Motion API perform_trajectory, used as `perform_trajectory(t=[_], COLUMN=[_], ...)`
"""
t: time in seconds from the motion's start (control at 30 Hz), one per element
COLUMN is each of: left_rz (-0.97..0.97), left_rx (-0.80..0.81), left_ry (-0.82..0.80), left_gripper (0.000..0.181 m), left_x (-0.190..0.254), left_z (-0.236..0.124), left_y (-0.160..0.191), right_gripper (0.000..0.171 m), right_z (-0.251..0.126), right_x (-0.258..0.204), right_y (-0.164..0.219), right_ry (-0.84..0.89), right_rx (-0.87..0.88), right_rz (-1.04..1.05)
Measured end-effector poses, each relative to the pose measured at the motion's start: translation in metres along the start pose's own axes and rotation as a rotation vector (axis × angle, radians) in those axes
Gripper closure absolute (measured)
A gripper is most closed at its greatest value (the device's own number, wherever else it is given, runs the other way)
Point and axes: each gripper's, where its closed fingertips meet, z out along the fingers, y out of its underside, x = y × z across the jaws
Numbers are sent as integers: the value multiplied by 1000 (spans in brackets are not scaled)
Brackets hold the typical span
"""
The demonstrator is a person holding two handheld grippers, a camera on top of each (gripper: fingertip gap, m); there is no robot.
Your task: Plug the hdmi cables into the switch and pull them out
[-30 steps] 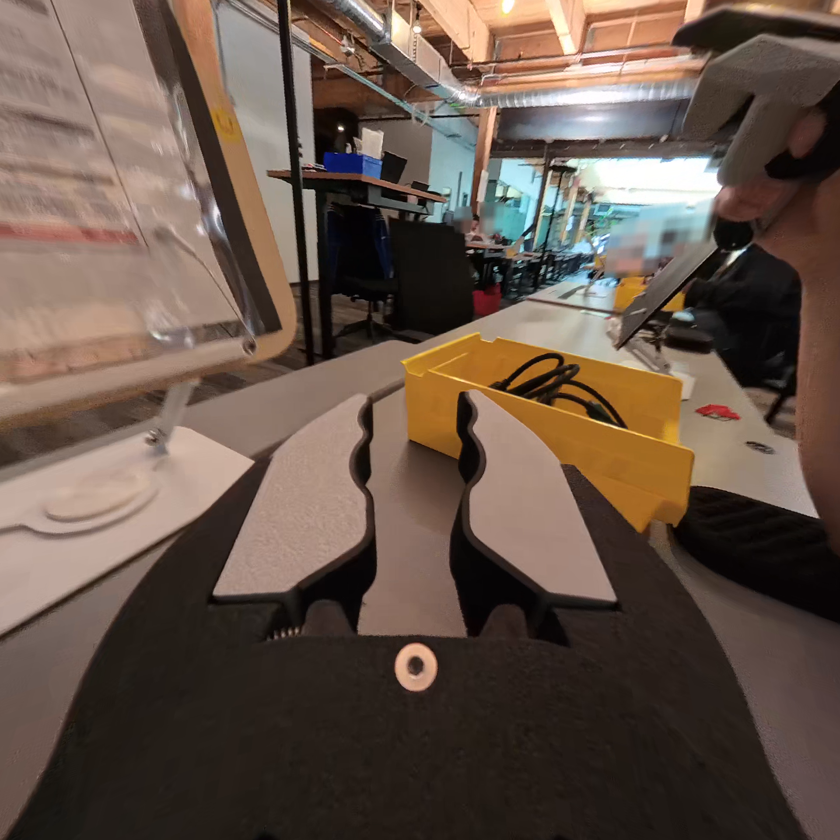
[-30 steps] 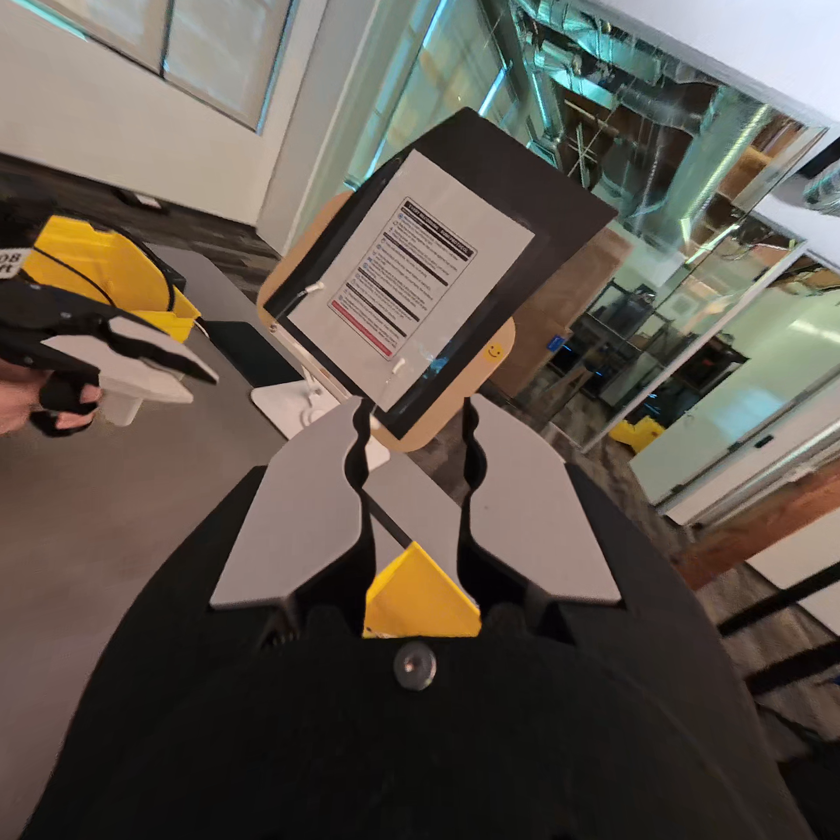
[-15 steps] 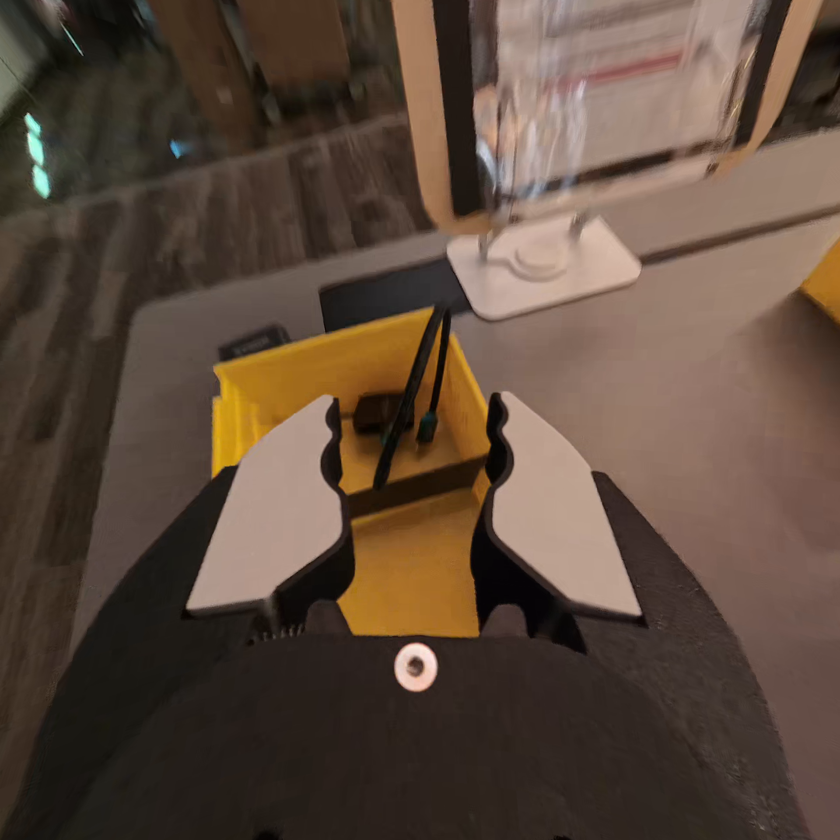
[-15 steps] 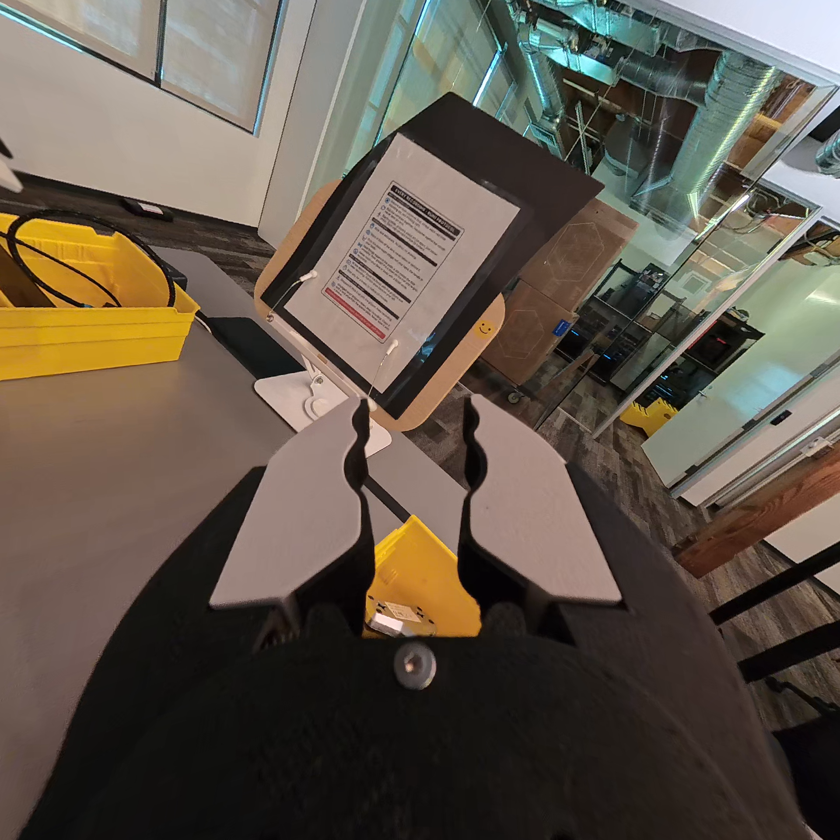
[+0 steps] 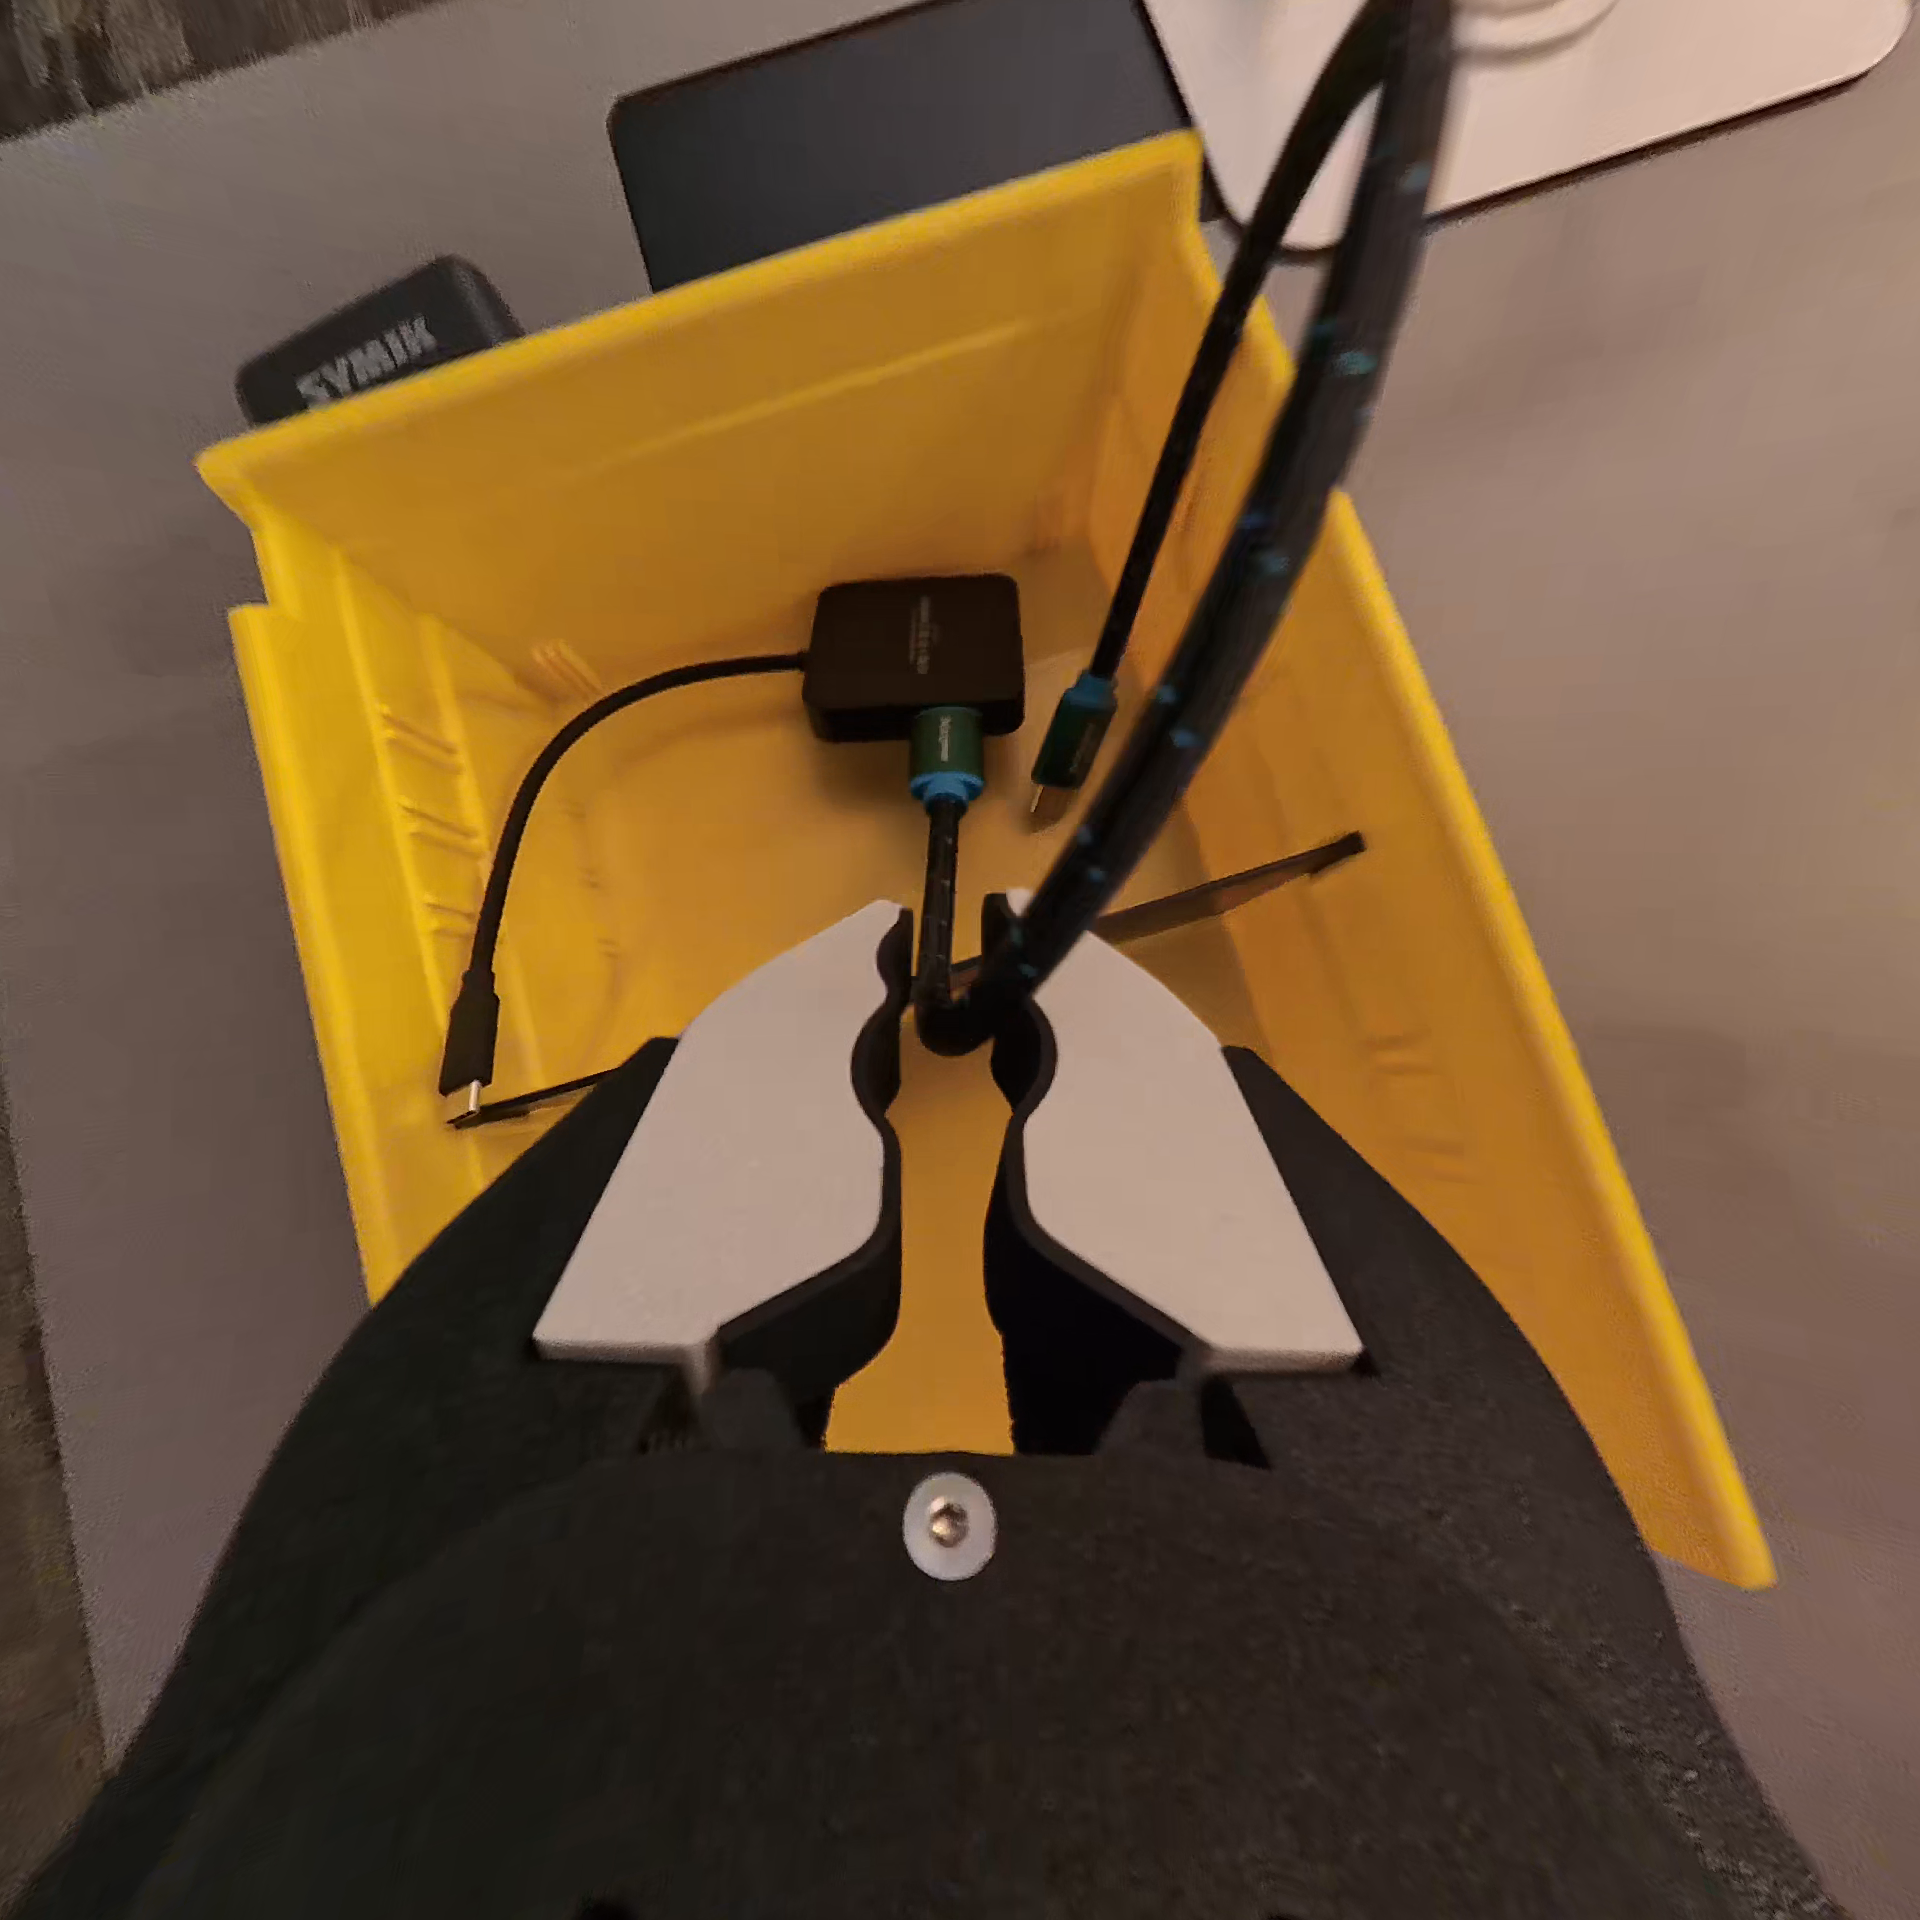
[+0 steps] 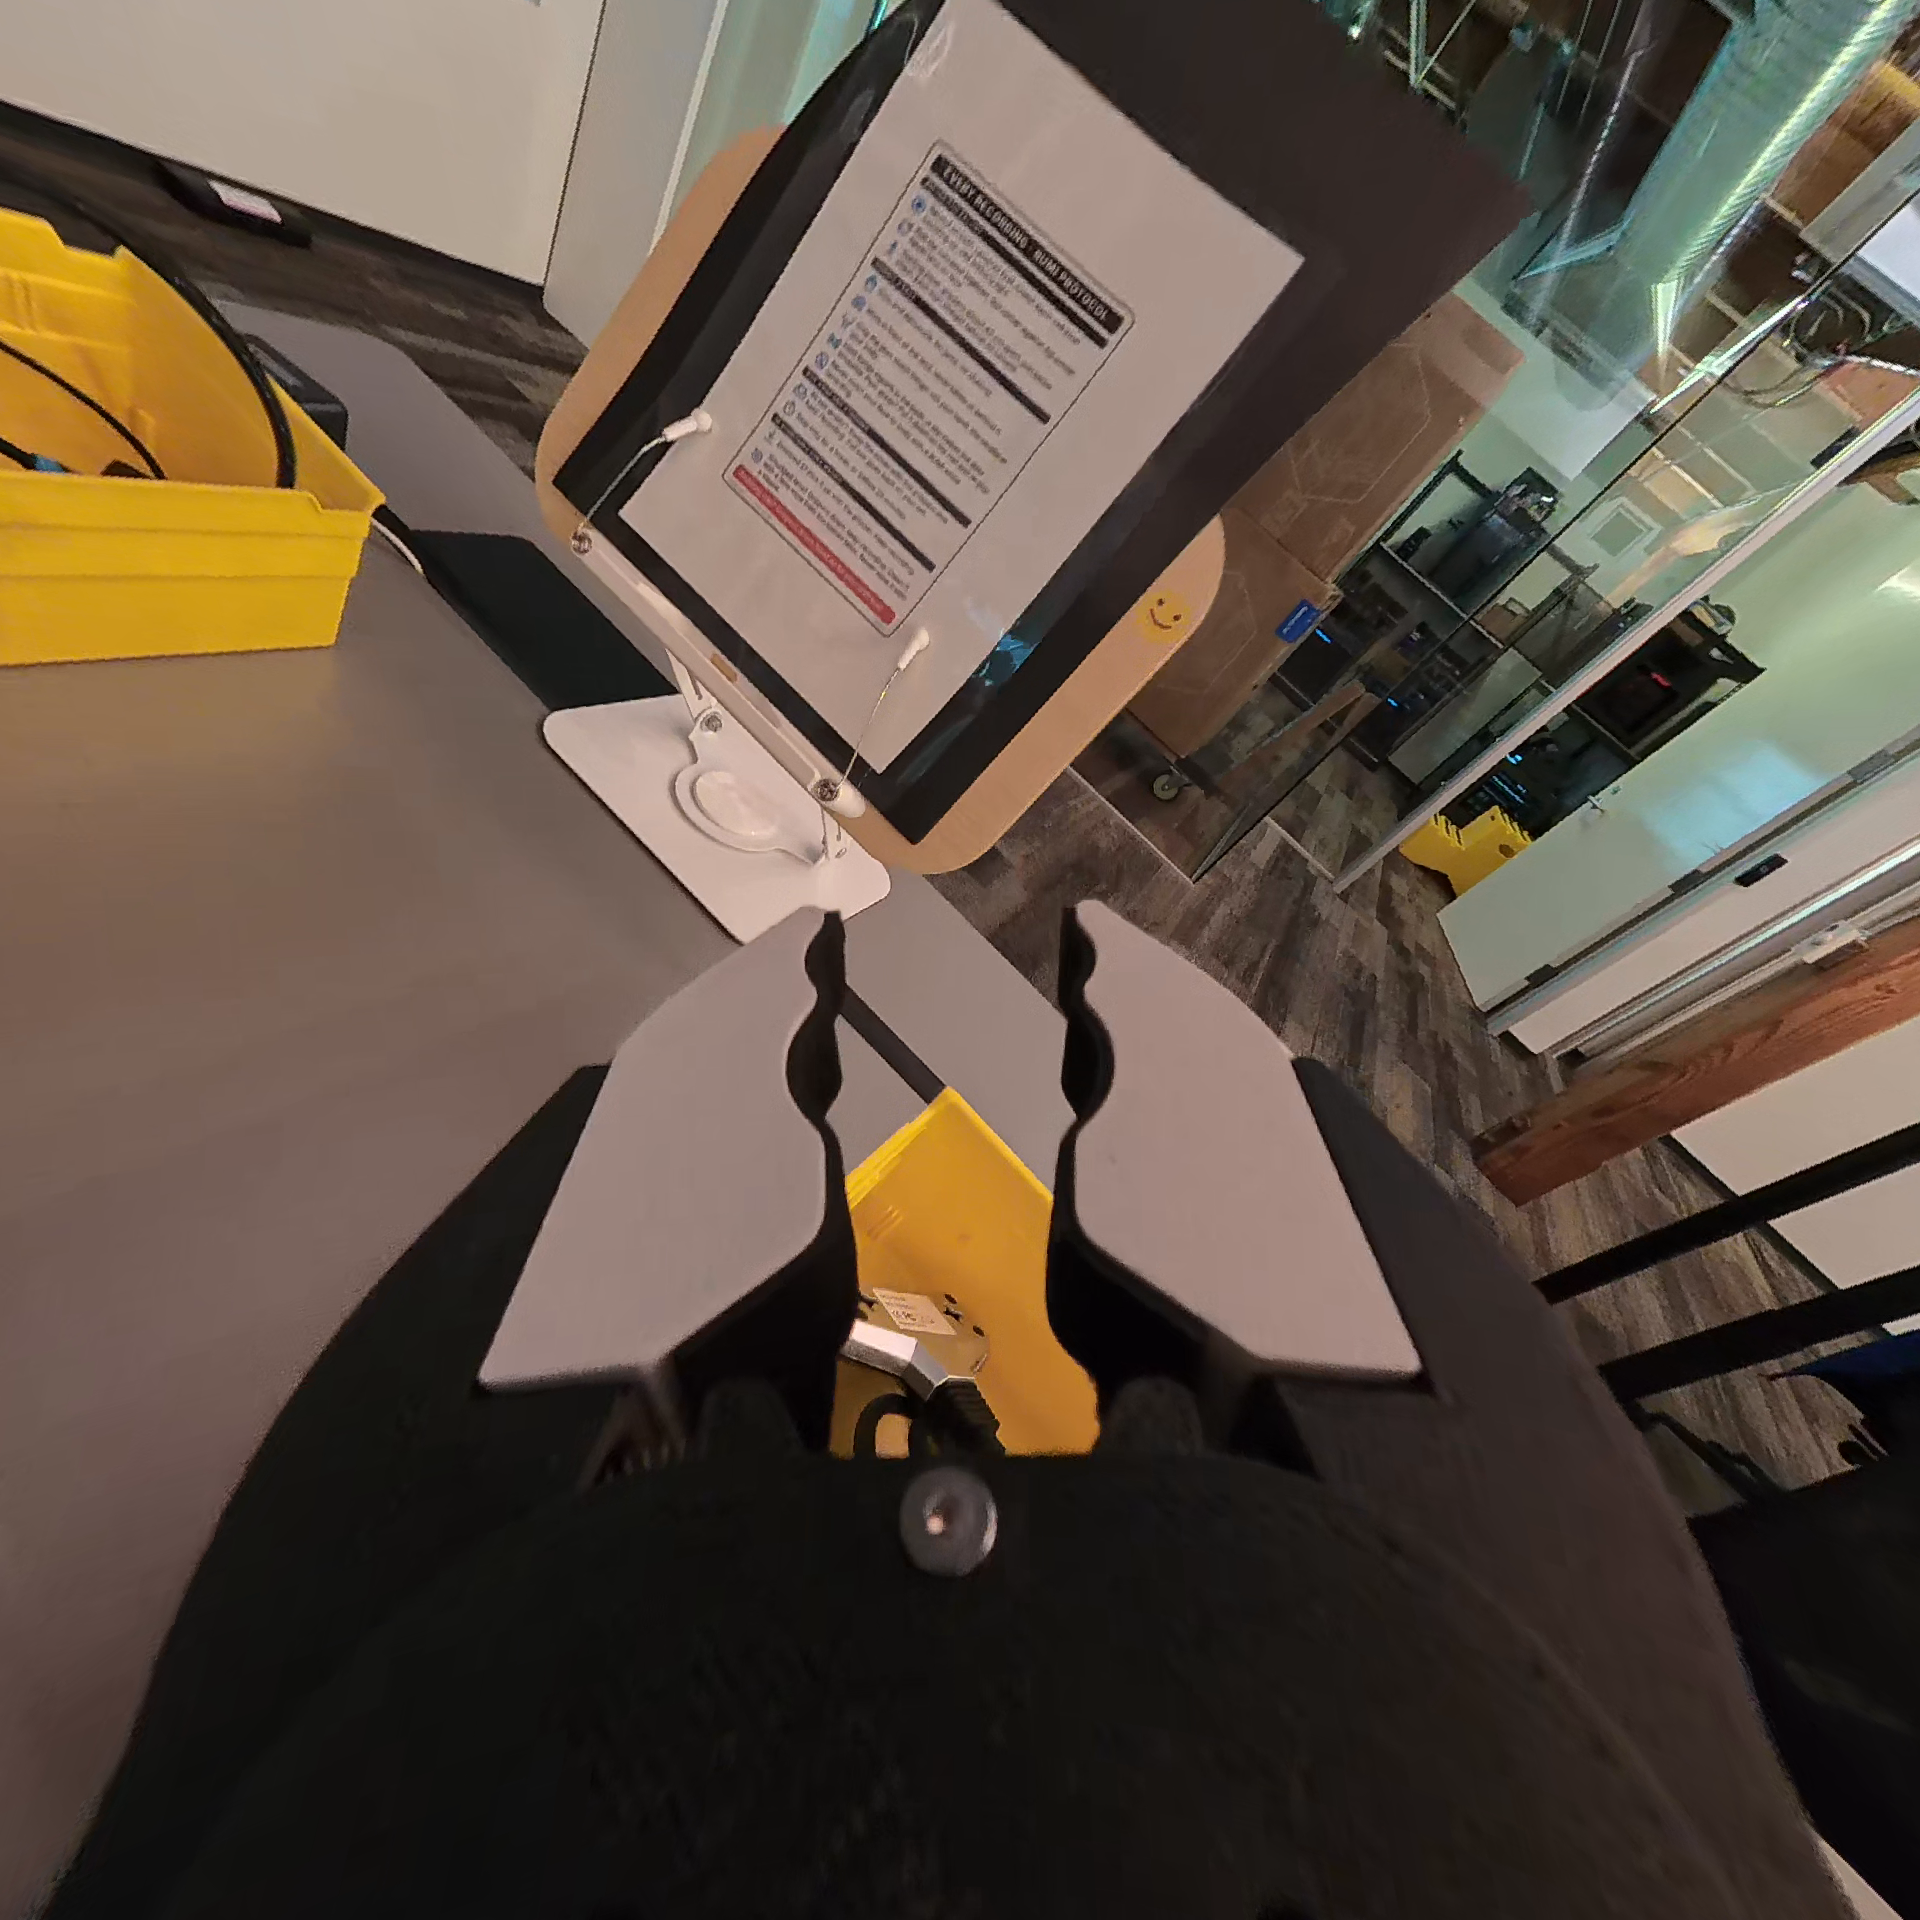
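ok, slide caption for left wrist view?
Left gripper closing around braided HDMI cable plugged into black switch inside yellow bin.

Light here is soft and warm, coming from overhead. Inside the yellow bin [image 5: 665,499] it falls evenly, with thin dark shadows thrown beside the cables on the bin floor. The braided cable [image 5: 1278,436] rising toward the lens smears with blur, and the bin's rim bows outward under wide-angle distortion. In the right wrist view the glass walls [image 6: 1621,436] carry greenish reflections, the sign holder's [image 6: 935,436] clear cover shows faint glare, and the grey table [image 6: 260,883] is dull and evenly lit.
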Motion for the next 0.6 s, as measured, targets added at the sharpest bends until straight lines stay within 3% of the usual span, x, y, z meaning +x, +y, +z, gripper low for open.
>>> perform_trajectory(t=[0.2, 0.4, 0.6], left_rz=[-35, 5, 33], left_rx=[127, 395, 640], left_ry=[-23, -93, -165], left_gripper=[178, 178, 178], left_x=[-15, -8, 8], left_z=[-2, -53, -119], left_y=[-14, -60, -92], right_gripper=[130, 132, 133], right_z=[12, 25, 51], right_x=[-11, -32, -81], right_y=[6, 5, -7], right_ry=[-26, -77, -149], right_rx=[-42, -53, -58], right_rz=[-30, -52, -166])
